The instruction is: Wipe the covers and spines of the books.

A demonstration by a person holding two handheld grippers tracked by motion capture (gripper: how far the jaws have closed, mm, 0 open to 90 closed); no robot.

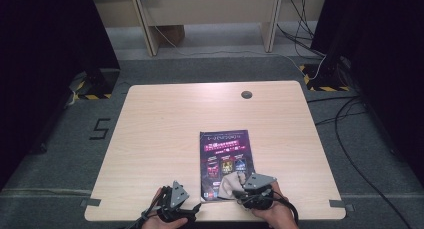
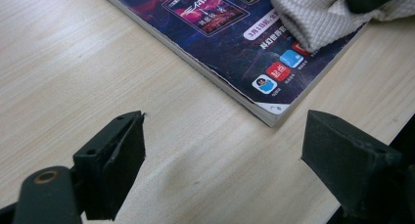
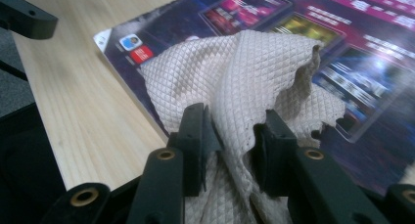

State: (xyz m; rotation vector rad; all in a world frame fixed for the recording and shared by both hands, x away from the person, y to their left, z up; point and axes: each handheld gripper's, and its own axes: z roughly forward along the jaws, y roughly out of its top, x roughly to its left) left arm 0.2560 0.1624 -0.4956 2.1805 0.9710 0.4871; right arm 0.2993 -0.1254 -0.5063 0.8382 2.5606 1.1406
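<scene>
Table (image 1: pixel 165 134): pale wood, most of its surface left bare to the far, left and right edges; a dark round grommet (image 1: pixel 246 94) is set near the far edge.

Magazine (image 1: pixel 226 159): dark purple cover, laid flat near the table's near edge, right of centre; its near left corner is seen just beyond the left gripper (image 2: pixel 222 150), a strip of bare wood lying between.

Cloth (image 3: pixel 244 82): beige, diamond-textured, bunched on the near part of the magazine's cover; its lower folds are hidden behind the right gripper (image 3: pixel 230 136), whose fingers are closed on it.

Left gripper: held at the table's near edge, beside the magazine; its fingers are spread wide, with nothing between them but table.

Cover print: blurred in the right gripper view, too small to be read in the high view
</scene>
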